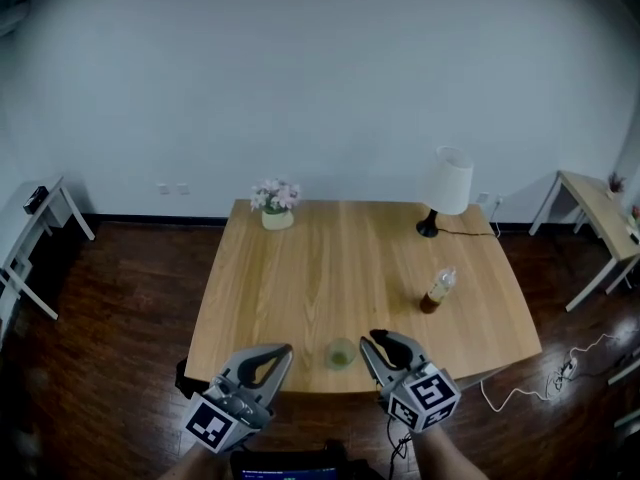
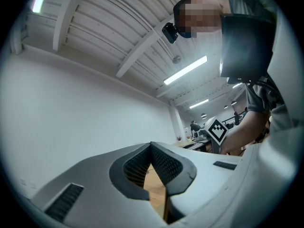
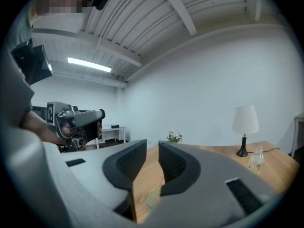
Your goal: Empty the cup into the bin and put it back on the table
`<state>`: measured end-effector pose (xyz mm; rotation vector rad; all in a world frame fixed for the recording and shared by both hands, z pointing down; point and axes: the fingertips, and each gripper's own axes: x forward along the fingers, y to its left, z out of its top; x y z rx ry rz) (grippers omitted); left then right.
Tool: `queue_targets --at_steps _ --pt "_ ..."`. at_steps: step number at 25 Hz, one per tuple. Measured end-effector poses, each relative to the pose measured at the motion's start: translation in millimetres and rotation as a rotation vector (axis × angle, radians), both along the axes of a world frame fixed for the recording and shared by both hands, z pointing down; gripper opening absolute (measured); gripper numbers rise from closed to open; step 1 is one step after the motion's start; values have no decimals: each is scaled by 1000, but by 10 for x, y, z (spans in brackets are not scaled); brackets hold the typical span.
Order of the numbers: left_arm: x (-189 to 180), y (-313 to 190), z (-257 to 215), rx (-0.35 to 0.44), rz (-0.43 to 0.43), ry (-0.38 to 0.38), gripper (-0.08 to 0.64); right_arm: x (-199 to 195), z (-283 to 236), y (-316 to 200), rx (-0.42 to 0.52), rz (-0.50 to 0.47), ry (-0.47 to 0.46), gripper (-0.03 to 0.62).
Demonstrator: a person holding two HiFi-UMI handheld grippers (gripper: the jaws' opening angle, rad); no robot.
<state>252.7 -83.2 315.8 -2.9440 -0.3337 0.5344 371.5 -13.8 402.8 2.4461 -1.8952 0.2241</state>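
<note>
A small greenish translucent cup (image 1: 340, 354) stands upright on the wooden table (image 1: 330, 268), close to its front edge. My right gripper (image 1: 373, 339) is just right of the cup, its jaws a narrow gap apart with nothing pressed between them. In the right gripper view (image 3: 152, 148) the cup (image 3: 152, 201) shows faintly low in that gap. My left gripper (image 1: 286, 350) hovers left of the cup at the table's edge. In its own view (image 2: 151, 145) the fingertips meet and hold nothing. No bin can be made out with certainty.
On the table are a white lamp (image 1: 447, 185) at the back right, a flower pot (image 1: 276, 206) at the back, and a small bottle (image 1: 437, 290) to the right. White side tables (image 1: 38, 223) (image 1: 598, 206) flank it. A dark object (image 1: 183, 376) sits under the front left corner.
</note>
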Motion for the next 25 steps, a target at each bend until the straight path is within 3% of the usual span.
queue_targets --at_steps 7,15,20,25 --pt "243 -45 87 14 -25 -21 -9 133 51 -341 10 -65 4 83" --pt "444 -320 515 29 -144 -108 -9 251 292 -647 6 -117 -14 83" --pt "540 -536 884 -50 -165 -195 -9 374 526 -787 0 -100 -59 83" --pt "667 -724 1143 -77 -171 -235 -9 536 761 -926 -28 -59 -67 83"
